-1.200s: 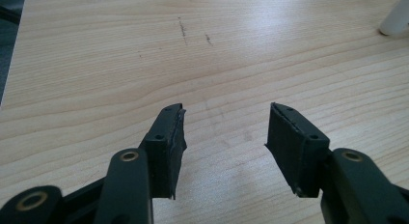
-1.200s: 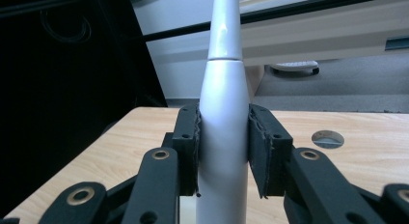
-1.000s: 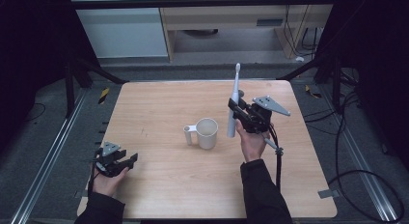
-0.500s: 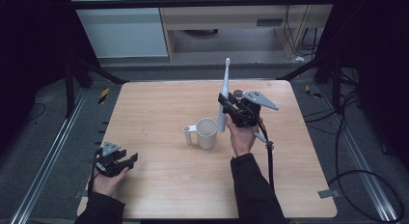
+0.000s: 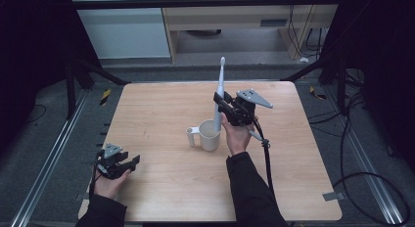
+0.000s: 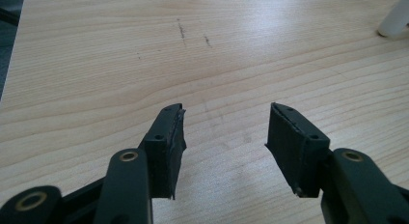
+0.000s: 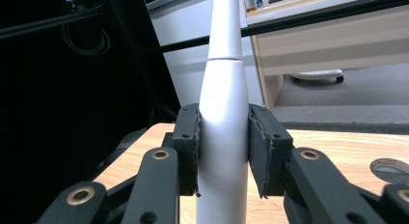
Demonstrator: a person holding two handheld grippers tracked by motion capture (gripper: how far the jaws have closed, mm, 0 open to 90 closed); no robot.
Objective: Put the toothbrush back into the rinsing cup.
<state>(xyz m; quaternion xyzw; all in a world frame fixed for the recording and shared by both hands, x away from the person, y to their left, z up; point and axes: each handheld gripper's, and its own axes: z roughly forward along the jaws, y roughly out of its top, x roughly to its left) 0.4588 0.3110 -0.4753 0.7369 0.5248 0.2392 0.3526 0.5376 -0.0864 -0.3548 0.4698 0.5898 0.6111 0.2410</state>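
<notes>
Toothbrush (image 5: 219,94), a white electric one, stands nearly upright in the right tool (image 5: 221,105), head at the top and well above the jaws. In the right gripper view both black jaws press against the thick white handle (image 7: 223,137) from either side, clenched on it, and the narrower neck rises out of the top of that view. The lower end of the handle reaches down to the rim of a white mug (image 5: 209,135), which sits on the table (image 5: 161,109) just below and slightly to the left of the right tool; whether the tip is already inside the mug or only level with its rim, I cannot tell. The mug's handle points away from the right tool, toward the left tool's side of the table. The right hand (image 5: 237,136) holds its tool from beneath, just beside the mug, with the grey three-cornered plate on top and the cable trailing back along the forearm.

Well apart from all this, the left tool (image 5: 128,163) rests low at the near left corner of the table, held in the left hand (image 5: 108,183). In the left gripper view its jaws stand wide apart, released, with bare wood grain between them. A white edge of the mug (image 6: 396,19) shows far ahead of that tool, to the upper right.
</notes>
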